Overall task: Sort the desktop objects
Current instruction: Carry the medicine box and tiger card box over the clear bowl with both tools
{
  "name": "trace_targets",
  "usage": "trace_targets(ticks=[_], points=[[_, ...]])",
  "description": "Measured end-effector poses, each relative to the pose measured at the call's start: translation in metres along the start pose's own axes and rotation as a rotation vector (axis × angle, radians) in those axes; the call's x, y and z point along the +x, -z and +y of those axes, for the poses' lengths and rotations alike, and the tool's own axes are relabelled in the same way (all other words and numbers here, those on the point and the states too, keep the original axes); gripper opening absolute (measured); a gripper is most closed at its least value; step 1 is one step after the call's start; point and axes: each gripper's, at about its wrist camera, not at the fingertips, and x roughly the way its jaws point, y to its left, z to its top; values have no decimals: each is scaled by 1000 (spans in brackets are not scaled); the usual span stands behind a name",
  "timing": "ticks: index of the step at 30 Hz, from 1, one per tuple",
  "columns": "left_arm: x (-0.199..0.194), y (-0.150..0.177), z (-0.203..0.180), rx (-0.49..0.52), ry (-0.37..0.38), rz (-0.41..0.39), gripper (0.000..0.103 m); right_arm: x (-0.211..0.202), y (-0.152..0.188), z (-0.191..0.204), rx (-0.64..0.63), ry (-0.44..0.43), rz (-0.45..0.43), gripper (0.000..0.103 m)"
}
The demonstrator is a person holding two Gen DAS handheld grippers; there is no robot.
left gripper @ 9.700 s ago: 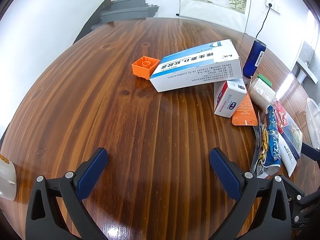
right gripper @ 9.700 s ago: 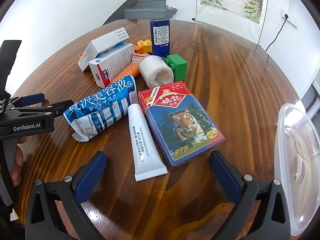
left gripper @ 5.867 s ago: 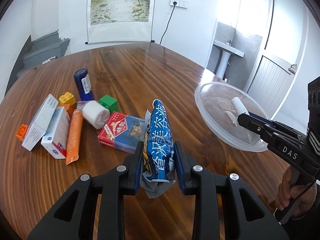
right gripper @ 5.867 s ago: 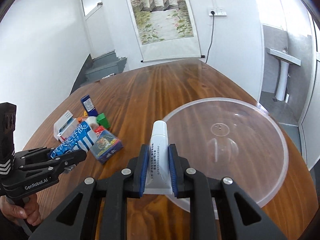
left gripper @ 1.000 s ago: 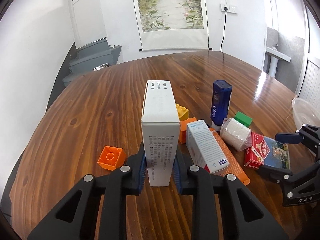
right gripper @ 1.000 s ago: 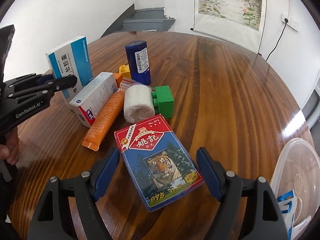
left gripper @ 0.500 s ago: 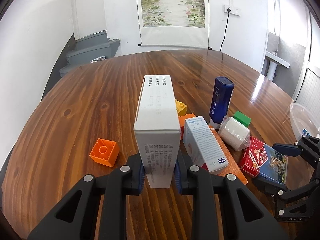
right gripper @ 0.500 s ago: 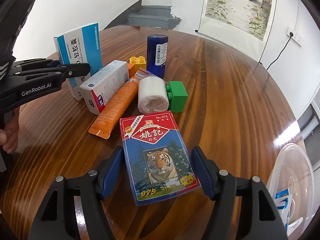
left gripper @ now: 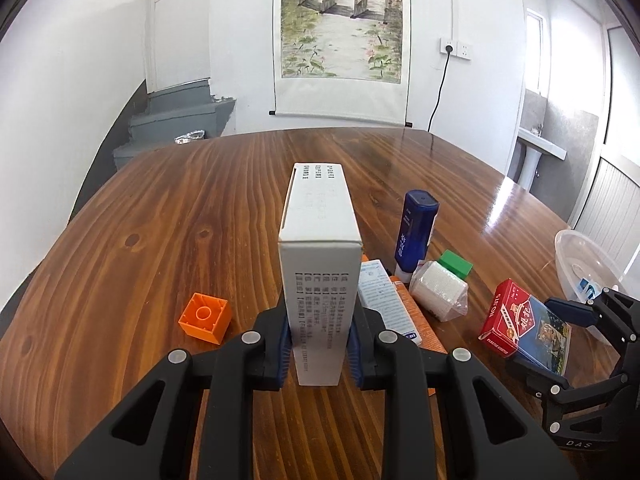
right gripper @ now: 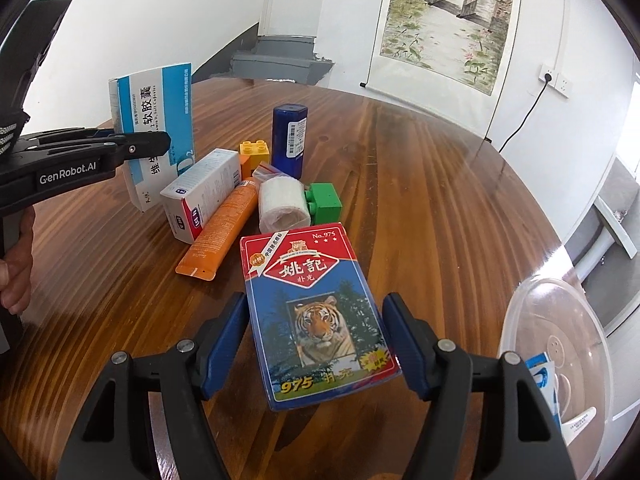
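Between the left gripper's (left gripper: 319,354) blue pads stands the tall medicine box (left gripper: 318,276), clamped by its narrow sides and held upright, its base lifted clear of the wooden table (left gripper: 168,232); the card is matt white with small black print on the near face, and blue and white on the broad face seen from the right wrist view. To that gripper's left lies an orange toy brick (left gripper: 205,318), hollow stud upward; just to its right lie a smaller white carton (left gripper: 386,300) and an orange tube (right gripper: 220,230) side by side, then a bagged roll of white gauze (left gripper: 440,290) touching a green brick (left gripper: 456,264), with a glossy dark-blue bottle (left gripper: 414,236) upright behind them.

Further right, the right gripper (right gripper: 316,344) straddles the playing-card box (right gripper: 316,312); its jaws stand apart, and both pads appear just clear of the box's long edges, though contact cannot be ruled out. The box is flat, rectangular and shiny, red above and blue below with a tiger printed on it. To that gripper's right sits a clear plastic bowl (right gripper: 516,332), shallow and round, already holding a packet and a white tube.

The step in hand seems a paired pick: one box is lifted, the other framed. Next, the right jaws would need to close squarely on the card box; its slick wrap may slip.
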Motion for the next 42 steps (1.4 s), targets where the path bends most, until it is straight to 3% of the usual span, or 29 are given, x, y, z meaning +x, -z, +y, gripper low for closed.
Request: trace_targets(ticks=[8,21,30,42], points=[[-17,1,1,-53,19,-29,25,-10,-1,-11,25,75,-59,73],[-43,-2,-47,1,73,-77,25,-39,9,-48,109,149,-129,73],[-55,-10,-97,67,157,-89,25,-54,25,-81,176,188,-160,73],[-42,-14,-170,178,262,-44,25,-71,48,-136,286,258,-167,73]])
